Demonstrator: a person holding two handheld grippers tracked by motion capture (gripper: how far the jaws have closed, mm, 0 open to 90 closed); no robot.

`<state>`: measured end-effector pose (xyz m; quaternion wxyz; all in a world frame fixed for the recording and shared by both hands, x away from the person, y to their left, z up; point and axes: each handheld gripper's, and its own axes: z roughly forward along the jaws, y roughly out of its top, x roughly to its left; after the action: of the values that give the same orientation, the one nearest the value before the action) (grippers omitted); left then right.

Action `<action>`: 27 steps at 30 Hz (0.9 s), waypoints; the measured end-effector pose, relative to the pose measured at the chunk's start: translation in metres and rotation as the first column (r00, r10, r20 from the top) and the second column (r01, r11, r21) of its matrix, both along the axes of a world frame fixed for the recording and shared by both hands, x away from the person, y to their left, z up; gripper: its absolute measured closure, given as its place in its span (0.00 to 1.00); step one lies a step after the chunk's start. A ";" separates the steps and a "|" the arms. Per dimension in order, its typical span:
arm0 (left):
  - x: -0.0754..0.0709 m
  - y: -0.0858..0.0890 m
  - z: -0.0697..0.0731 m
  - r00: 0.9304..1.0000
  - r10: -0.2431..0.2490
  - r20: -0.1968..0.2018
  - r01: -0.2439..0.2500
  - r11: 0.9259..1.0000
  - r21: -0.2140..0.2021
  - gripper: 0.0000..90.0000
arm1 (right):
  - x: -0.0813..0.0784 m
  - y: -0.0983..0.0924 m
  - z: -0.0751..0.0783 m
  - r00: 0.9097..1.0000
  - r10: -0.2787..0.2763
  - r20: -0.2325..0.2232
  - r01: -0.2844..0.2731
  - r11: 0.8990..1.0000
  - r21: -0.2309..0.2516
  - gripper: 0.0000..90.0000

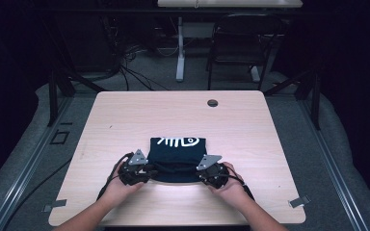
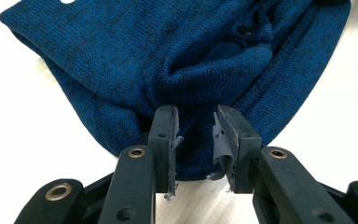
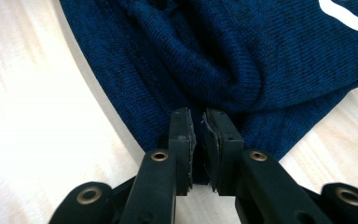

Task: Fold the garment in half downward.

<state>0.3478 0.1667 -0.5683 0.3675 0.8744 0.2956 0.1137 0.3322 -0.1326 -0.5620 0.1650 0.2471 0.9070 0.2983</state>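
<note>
Two grippers at the folded garment's near edge

Left gripper (image 2: 195, 135): jaws partly spread, a gap between them, reaching over the hem of the folded blue knit garment (image 2: 168, 56), the pads not pressing. Right gripper (image 3: 199, 135): jaws nearly together, pinching a fold at the garment's other near corner. Beyond them the garment lies flat on the pale wooden surface (image 1: 125, 115), its white print at the far edge.

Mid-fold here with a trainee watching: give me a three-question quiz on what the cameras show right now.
1. True or false: the blue garment lies folded on the table.
2. Which edge of it do the left gripper and right gripper work at: A near, B far?
3. What colour is the print on the garment?

Key: 1 true; 2 A, the edge nearest the person, one gripper at each corner; 3 white.
</note>
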 end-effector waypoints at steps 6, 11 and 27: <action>0.000 0.000 0.000 1.000 0.007 -0.003 -0.007 1.000 -0.013 0.73 | 0.001 -0.001 0.000 1.000 -0.012 0.001 0.012 1.000 0.016 0.88; -0.003 0.000 0.003 1.000 0.003 0.000 -0.003 1.000 -0.017 0.72 | -0.002 -0.002 0.002 1.000 -0.010 0.003 0.010 1.000 0.024 0.87; -0.018 0.021 0.017 0.998 0.057 0.006 -0.056 0.994 -0.094 0.63 | -0.020 -0.013 0.019 0.999 -0.044 0.020 0.042 0.997 0.067 0.77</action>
<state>0.3300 0.1873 -0.5515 0.4058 0.8471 0.3237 0.1138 0.3121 -0.1460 -0.5431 0.1727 0.2688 0.8893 0.3272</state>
